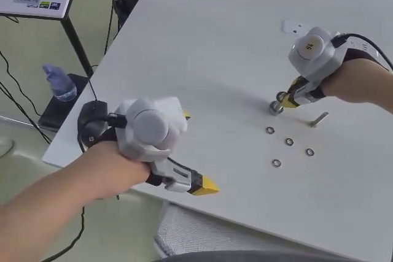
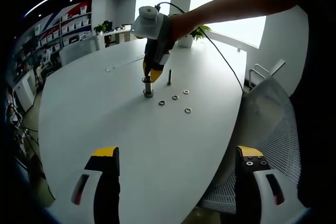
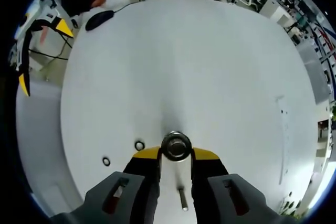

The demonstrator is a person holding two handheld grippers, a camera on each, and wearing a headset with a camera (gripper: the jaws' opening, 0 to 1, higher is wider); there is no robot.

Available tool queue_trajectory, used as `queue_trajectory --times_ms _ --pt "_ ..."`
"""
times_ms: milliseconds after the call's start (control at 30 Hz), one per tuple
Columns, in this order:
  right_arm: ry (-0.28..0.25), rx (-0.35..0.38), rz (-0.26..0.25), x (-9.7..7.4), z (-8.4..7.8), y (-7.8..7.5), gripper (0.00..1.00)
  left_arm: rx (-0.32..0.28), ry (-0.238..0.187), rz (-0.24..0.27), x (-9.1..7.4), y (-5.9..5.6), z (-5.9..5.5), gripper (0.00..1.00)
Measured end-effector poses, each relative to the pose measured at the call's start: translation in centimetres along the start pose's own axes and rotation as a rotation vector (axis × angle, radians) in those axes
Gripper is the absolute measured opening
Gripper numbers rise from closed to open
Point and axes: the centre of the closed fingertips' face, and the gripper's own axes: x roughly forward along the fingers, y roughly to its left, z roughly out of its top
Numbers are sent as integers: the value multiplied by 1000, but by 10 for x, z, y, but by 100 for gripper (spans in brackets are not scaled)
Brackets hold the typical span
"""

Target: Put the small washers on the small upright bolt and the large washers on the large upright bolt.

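Our right gripper (image 3: pixel 176 153) at the large upright steel bolt (image 3: pixel 177 146).
Its jaws sit narrow either side of the bolt's top; whether they pinch it or a washer, we cannot tell. Four small steel ring washers (image 1: pixel 289 142) lie loose on the white tabletop (image 1: pixel 215 41) just beside, near the small upright bolt (image 1: pixel 319 118). Our left gripper (image 1: pixel 206 185) hovers wide open, empty, well apart. We judge a sideways tug could topple the bolt, scattering washers.

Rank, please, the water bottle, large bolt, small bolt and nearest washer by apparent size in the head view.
1. water bottle
2. large bolt and small bolt: too alike to rank
3. nearest washer
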Motion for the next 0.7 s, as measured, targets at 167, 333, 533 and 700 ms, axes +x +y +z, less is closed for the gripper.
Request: queue_trajectory --times_ms 167,333,533,700 --pt "14 -3 8 6 -2 1 22 -6 5 -3 0 1 -2 90" --pt "21 -15 13 18 -3 -1 22 -4 7 -8 0 -1 -3 90" --pt "30 -18 21 24 -5 1 22 -7 11 -9 1 0 -4 89" --pt "42 -24 28 32 -9 2 22 -12 12 -5 2 1 -4 89"
